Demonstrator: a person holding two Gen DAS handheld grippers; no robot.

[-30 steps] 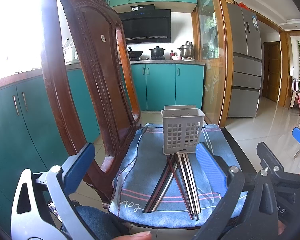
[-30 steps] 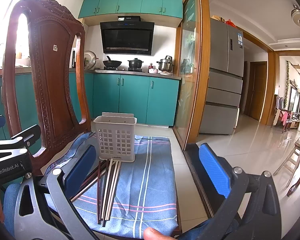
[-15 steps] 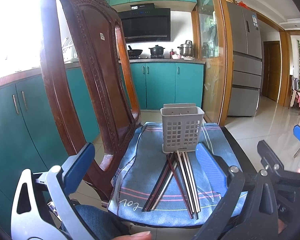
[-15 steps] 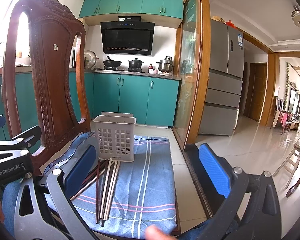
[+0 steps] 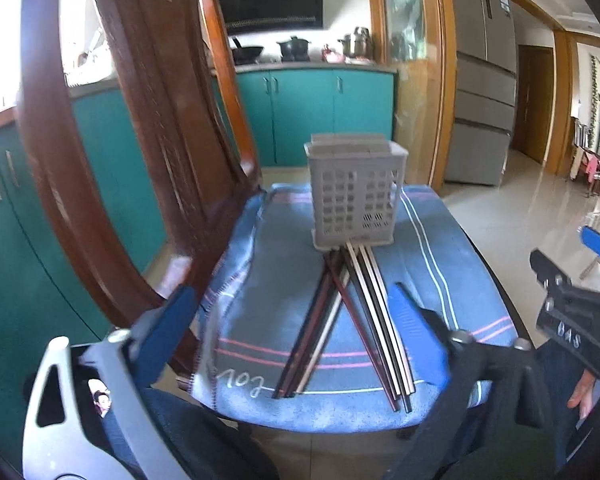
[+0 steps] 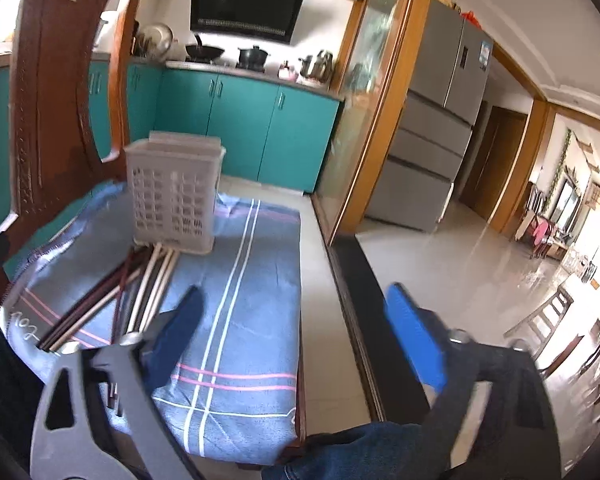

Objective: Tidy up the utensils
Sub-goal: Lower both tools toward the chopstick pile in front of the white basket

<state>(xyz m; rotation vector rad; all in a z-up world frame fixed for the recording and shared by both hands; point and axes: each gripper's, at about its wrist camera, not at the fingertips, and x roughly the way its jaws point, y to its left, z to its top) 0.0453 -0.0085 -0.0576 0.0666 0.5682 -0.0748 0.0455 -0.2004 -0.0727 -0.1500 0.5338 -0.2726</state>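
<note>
Two grippers spread wide above a chair seat, neither holding anything.

The left gripper (image 5: 292,320) has its blue pads parted, and the bundle of chopsticks (image 5: 352,320) lies between them in its view, flat on the blue striped cloth (image 5: 440,240), below the pads and apart from them. The far ends of the chopsticks reach the foot of the grey perforated basket (image 5: 356,196), which stands upright on the cloth. The right gripper (image 6: 296,328) is equally wide open over the cloth's right half, the chopsticks (image 6: 140,292) lying just left of its left pad.
</note>
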